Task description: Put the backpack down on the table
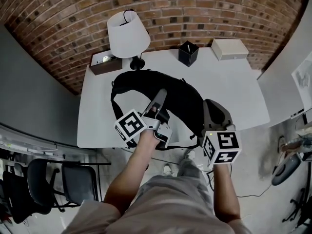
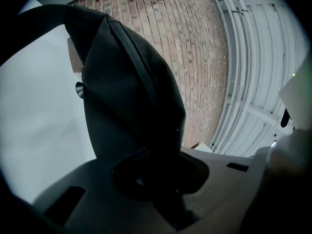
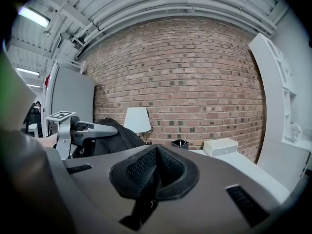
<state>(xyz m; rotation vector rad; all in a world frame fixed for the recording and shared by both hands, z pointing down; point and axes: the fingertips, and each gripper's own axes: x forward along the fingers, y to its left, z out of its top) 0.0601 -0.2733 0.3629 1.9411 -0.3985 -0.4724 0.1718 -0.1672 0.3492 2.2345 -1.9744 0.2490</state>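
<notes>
- The backpack (image 1: 181, 97) is a soft black fabric bag, rounded and slumped. It spreads across the near middle of the white tabletop (image 1: 241, 99), and a thin strap loops past the front edge. Whether its full weight rests there I cannot tell.
- The left gripper (image 1: 159, 99) is closed tight on a fold of the backpack's top. In the left gripper view its dark pads (image 2: 146, 167) are pressed together on the cloth, and the backpack (image 2: 131, 96) rises from them as a smooth matte dome with a raised seam along its ridge.
- The right gripper (image 1: 212, 109) sits at the backpack's right edge. In the right gripper view its ribbed black pads (image 3: 139, 167) meet in a V, closed on a narrow dark strap that hangs out below them.
- Both grippers have grey matte jaws and carry white cubes printed with black square markers.
- Along the far edge of the tabletop stand a lamp (image 1: 127, 33) with a white conical shade, a square black pen cup (image 1: 188, 53), a flat white box (image 1: 229, 48) and a shallow brown tray (image 1: 104, 62).
- Behind them runs a rough red brick wall (image 1: 195, 9).
</notes>
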